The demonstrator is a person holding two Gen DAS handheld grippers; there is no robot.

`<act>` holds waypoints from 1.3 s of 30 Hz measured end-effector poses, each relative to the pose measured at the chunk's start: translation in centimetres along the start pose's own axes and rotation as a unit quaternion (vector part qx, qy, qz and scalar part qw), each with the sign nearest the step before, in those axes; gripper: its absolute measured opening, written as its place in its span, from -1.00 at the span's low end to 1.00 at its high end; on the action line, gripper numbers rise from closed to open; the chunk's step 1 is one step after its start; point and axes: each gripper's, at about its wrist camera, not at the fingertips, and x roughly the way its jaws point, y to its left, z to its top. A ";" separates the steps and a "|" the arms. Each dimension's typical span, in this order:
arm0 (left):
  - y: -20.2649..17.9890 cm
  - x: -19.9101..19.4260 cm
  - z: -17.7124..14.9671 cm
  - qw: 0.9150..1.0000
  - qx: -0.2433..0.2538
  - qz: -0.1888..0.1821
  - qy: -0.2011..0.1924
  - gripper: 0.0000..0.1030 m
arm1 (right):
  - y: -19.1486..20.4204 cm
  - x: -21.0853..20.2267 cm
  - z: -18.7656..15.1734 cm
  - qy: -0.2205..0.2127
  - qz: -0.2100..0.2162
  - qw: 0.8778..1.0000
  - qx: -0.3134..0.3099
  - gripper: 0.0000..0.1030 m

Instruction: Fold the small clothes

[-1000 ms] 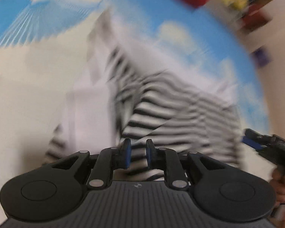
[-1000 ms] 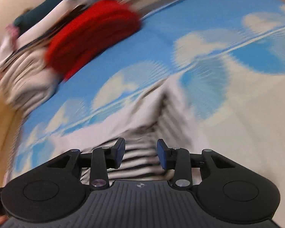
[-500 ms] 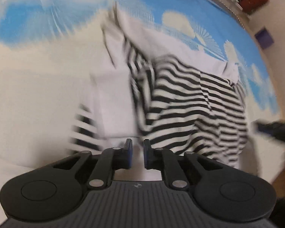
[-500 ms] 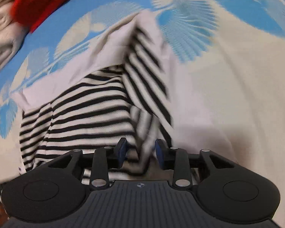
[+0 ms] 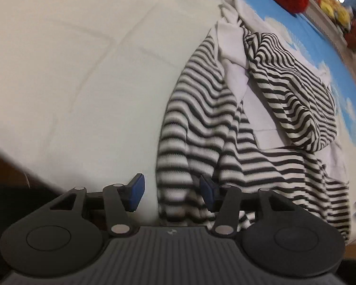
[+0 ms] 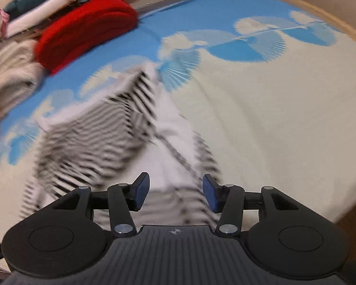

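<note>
bedding [image 5: 71,76] covered the whole work surface, cream near the cameras and turning to a blue print with white fan shapes [image 6: 237,45] farther off. much of the right wrist view was smeared by motion, so the striped garment [image 6: 87,137] there read only as blurred black and white bands with a plain white panel down its middle. its near edge was cut off behind the gripper body. in the left wrist view the near left corner was dark and unreadable, and the far right edge was too blurred to name anything beyond coloured blobs.

closest in, the left gripper [image 5: 170,193] pointed steeply down at the bed, its blue pads [image 5: 135,191] spread apart after just having been opening. the near hem of the striped garment [image 5: 201,123] lay between them, nearer the right pad, and whether that pad touched the cloth could not be told; the left pad was clear of it. the right gripper [image 6: 175,193] also tilted down, its jaws likewise apart and just having been opening, with striped cloth below the gap and neither pad pressing on it.

beyond the fingers the garment lay loosely bunched on the cream part, one sleeve-like fold curled over the white panel, its far end reaching the blue print. farther back sat a red folded item [image 6: 87,28], just beside a pile of pale and dark folded clothes [image 6: 14,71] at the bed's edge.
</note>
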 end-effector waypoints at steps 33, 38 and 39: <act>-0.5 -0.8 0.9 0.997 0.038 0.015 -0.068 0.53 | 0.6 4.3 -4.6 0.092 -0.015 0.995 -0.031 -0.63; -1.3 1.2 1.5 0.999 0.027 -0.014 -0.028 0.65 | 0.4 4.0 -4.3 0.075 -0.022 0.997 -0.026 -0.19; -1.7 1.9 1.2 0.999 0.040 -0.002 -0.016 0.65 | 0.4 4.1 -4.3 0.076 -0.024 0.997 -0.026 -0.10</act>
